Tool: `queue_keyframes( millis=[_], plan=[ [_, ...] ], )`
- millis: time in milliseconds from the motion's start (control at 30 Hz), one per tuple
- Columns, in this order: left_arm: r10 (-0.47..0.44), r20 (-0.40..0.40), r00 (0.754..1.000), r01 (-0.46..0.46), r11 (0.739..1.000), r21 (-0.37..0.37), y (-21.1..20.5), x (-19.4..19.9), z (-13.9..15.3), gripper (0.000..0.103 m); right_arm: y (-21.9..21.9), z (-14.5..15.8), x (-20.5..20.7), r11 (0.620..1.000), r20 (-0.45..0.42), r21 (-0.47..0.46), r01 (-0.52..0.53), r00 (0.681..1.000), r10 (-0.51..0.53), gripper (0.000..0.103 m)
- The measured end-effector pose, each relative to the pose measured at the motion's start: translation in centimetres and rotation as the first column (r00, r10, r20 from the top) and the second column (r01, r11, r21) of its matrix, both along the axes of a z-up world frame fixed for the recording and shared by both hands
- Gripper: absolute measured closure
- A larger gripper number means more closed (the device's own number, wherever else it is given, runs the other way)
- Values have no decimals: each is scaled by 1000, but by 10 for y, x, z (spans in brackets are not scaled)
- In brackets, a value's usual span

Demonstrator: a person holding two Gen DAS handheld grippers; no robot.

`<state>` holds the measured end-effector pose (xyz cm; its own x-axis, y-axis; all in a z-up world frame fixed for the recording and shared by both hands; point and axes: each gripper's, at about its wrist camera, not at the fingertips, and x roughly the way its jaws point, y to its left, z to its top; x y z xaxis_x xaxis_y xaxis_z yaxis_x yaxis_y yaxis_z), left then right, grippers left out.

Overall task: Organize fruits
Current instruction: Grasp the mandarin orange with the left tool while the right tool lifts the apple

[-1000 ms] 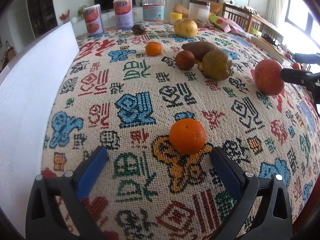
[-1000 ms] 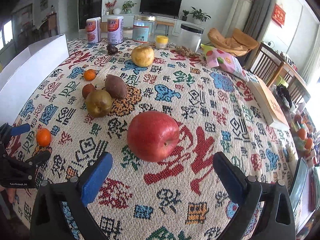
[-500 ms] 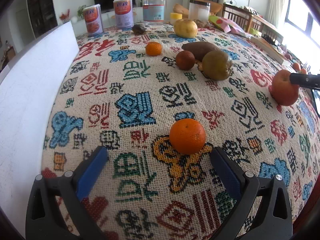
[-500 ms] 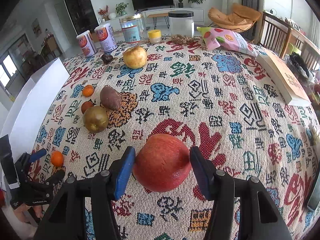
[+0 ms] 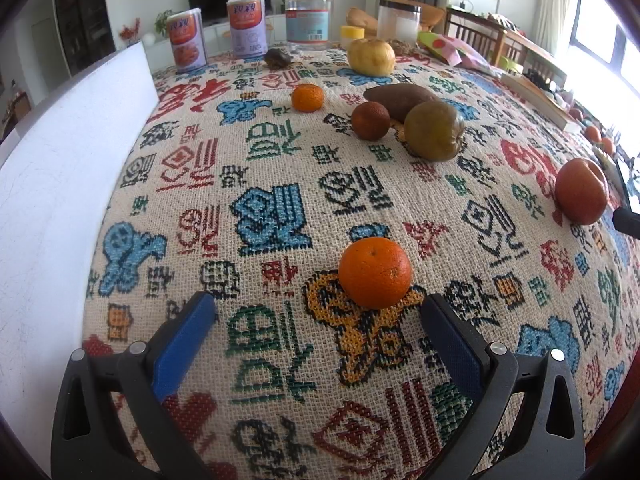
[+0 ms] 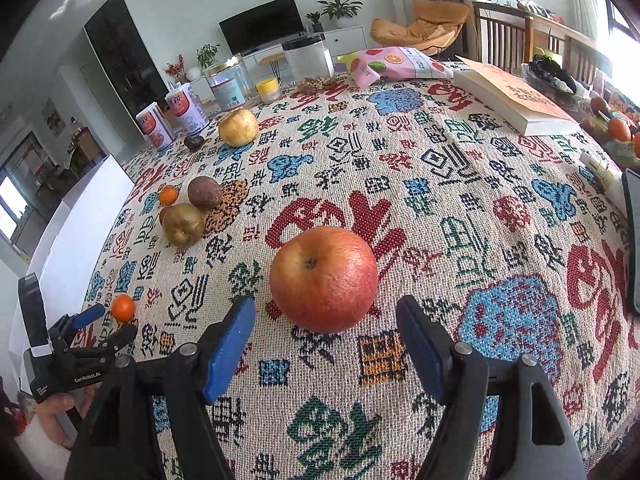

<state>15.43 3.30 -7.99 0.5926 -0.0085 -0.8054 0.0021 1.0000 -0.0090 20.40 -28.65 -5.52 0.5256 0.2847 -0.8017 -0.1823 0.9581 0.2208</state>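
Observation:
A red apple (image 6: 324,278) rests on the patterned tablecloth (image 6: 460,208), just ahead of my open right gripper (image 6: 324,328); its pads do not touch it. It also shows in the left wrist view (image 5: 581,191). My left gripper (image 5: 318,312) is open, with an orange (image 5: 375,272) just beyond its right pad. Farther off lie a brownish-green pear (image 5: 434,130), a sweet potato (image 5: 400,98), a dark red fruit (image 5: 370,120), a small orange (image 5: 307,97) and a yellow apple (image 5: 371,56).
A white box wall (image 5: 60,168) runs along the left table edge. Cans (image 5: 186,42), a clear jar (image 5: 308,20), a snack bag (image 6: 394,64) and a book (image 6: 516,100) stand at the back and right. A phone (image 6: 633,240) lies at the right edge.
My right gripper was shut on the red apple half a second ago; it has opened and drawn back, leaving the apple on the cloth. The left gripper has not moved.

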Motion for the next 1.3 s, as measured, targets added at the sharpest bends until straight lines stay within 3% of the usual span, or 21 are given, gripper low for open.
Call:
queue_keyframes(
  millis=[33, 200, 333, 433, 467, 533, 567, 633, 800, 900, 1033, 1133, 1233, 1300],
  plan=[
    [0, 0, 1000, 0, 1000, -3, 0, 0, 0, 1, 5, -4, -8, 1000, 3, -26, -6, 1000, 6, 13],
    [-5, 3, 1000, 5, 1000, -15, 2, -1, 0, 1, 23, -36, -33, 997, -19, -82, -2, 1000, 1, 13],
    [-24, 15, 1000, 24, 998, -55, 6, -4, 2, 1, 27, -44, -43, 994, 54, -106, 37, 998, -31, 3],
    [-52, 23, 998, 53, 997, -63, 2, -6, 5, 6, 46, -49, -49, 974, 91, -225, 11, 996, 10, 0],
    [-75, 28, 997, 76, 996, -52, -4, -5, 7, 12, 44, -50, -49, 977, 84, -213, 12, 996, 6, 0],
    [-100, 20, 995, 100, 995, 18, -20, 0, 8, 39, 38, -50, -48, 983, 83, -182, 8, 997, 7, 0],
    [-110, 25, 994, 109, 993, 37, -27, 3, 8, 42, 38, -50, -48, 983, 84, -185, 2, 996, 14, 0],
    [-109, 31, 993, 109, 994, 21, -33, 8, 9, 73, 38, -50, -50, 984, 87, -181, -2, 996, 18, 0],
    [-60, 9, 998, 61, 996, -67, -24, -6, 13, 75, 8, -26, -48, 998, 117, 9, 69, 991, -69, 1],
    [-66, -8, 998, 64, 989, -133, -17, -23, 23, 75, 10, -6, -19, 997, 106, -48, 64, 993, -59, 1],
    [-63, 6, 998, 63, 979, -195, -4, -53, 50, 75, 41, -1, 25, 977, 60, -209, -45, 996, 59, 1],
    [-37, 25, 999, 42, 966, -256, 18, -81, 74, 75, 55, -18, 46, 942, -36, -328, -71, 997, 62, 34],
    [-1, 18, 1000, 7, 942, -335, 49, -113, 98, 75, 54, -16, 40, 946, -62, -316, -73, 997, 56, 35],
    [36, 36, 999, -20, 928, -373, 73, -135, 118, 75, 58, -5, 27, 973, -80, -214, -84, 994, 68, 35]
  ],
)
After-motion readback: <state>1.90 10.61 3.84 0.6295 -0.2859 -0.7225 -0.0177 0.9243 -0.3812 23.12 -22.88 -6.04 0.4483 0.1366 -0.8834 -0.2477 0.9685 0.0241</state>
